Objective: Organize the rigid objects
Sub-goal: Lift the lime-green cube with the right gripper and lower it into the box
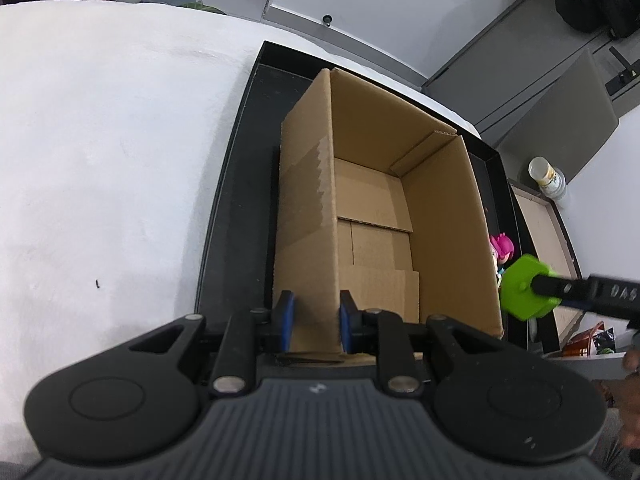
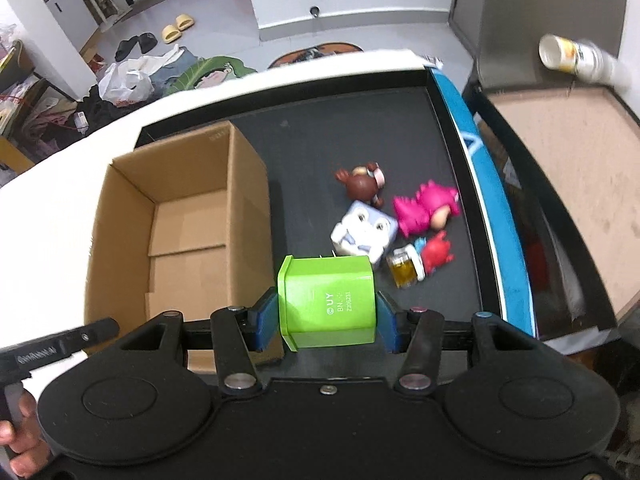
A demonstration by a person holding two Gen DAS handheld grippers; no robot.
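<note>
An open, empty cardboard box (image 1: 440,220) stands in a black tray (image 1: 240,184). My left gripper (image 1: 316,314) is shut on the box's near left wall, one blue pad on each side. My right gripper (image 2: 328,314) is shut on a green plastic block (image 2: 328,296), held above the tray (image 2: 320,140) just right of the box (image 2: 188,232). The left wrist view shows that block (image 1: 524,288) beyond the box's right wall. On the tray lie a brown figure (image 2: 362,184), a pink figure (image 2: 424,208), a white cube toy (image 2: 364,232), a red figure (image 2: 436,252) and a tiny mug (image 2: 404,270).
The tray rests on a white padded surface (image 1: 120,160). A blue rim (image 2: 480,200) runs along the tray's right side. Beyond it is a brown-topped side table (image 2: 560,160) with a paper cup (image 2: 576,56). Clutter and slippers lie on the floor behind.
</note>
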